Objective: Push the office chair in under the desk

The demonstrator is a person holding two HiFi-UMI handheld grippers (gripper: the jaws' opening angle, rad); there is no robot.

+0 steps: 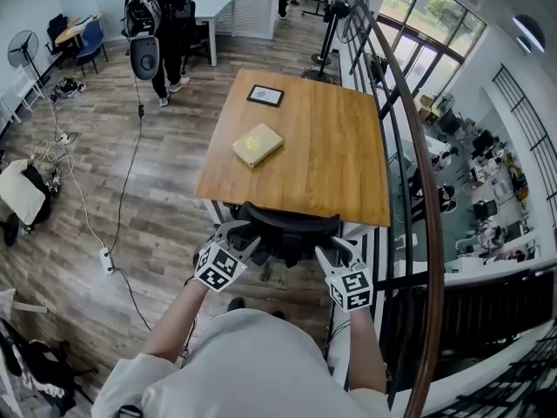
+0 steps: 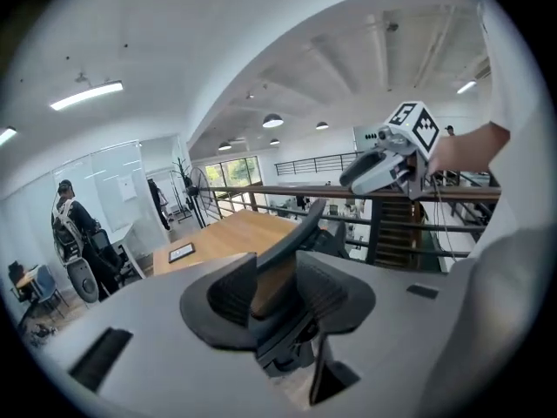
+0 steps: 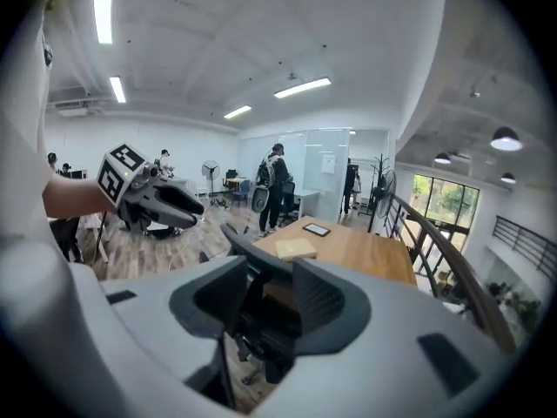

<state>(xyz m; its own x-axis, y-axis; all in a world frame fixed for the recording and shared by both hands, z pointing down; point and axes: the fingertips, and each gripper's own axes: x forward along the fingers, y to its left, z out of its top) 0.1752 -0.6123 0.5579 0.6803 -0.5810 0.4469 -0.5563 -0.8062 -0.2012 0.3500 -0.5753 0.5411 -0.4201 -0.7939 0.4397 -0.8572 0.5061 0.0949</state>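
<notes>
My left hand-held gripper [image 1: 235, 235] and right hand-held gripper [image 1: 333, 251] both have their jaws apart, gripping nothing, just behind the chair [image 1: 283, 223], which stands at the counter's [image 1: 322, 155] near edge. I'd push evenly with both, straight in, so it doesn't swivel.

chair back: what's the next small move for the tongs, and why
Probably close both tongs on the top edge of the chair back before pushing. The left tongs and right tongs stand open with that edge lined up in their gaps, one near each end, and the chair back stands just at the near edge of the desk.
</notes>
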